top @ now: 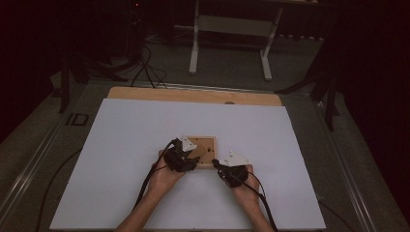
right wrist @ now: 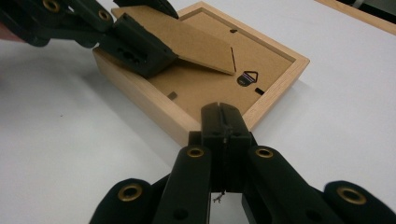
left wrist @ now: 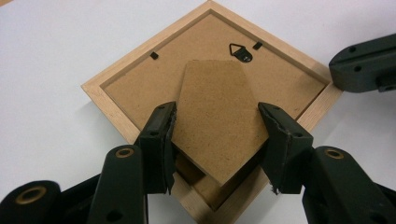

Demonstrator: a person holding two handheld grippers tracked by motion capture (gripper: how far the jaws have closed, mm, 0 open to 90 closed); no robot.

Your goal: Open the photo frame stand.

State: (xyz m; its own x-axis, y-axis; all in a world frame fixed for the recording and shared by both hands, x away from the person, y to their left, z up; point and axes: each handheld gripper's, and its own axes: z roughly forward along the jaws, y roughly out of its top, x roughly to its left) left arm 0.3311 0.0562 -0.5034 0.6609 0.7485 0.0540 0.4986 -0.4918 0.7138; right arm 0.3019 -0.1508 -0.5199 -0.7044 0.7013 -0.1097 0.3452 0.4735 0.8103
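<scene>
A light wooden picture frame [top: 207,143] lies face down in the middle of the white sheet, brown backing up. In the left gripper view its rim [left wrist: 112,88] runs diagonally. My left gripper [left wrist: 217,112] is shut on the backing's hardboard easel stand [left wrist: 215,140], one finger on each side edge, and the stand is tilted up off the backing [right wrist: 196,42]. My right gripper [right wrist: 223,112] is shut with nothing between its jaws. Its tip rests on the frame's near rim [right wrist: 135,100], beside a black hanger hook [right wrist: 247,78]. From above, the left gripper [top: 193,157] and the right gripper [top: 216,163] both meet the frame's near side.
The white sheet [top: 135,145] covers a wooden tabletop whose far edge [top: 193,95] shows. Beyond it stand the white legs of another table [top: 194,53], with cables [top: 145,67] on the dark floor. Both forearms come in from the bottom edge.
</scene>
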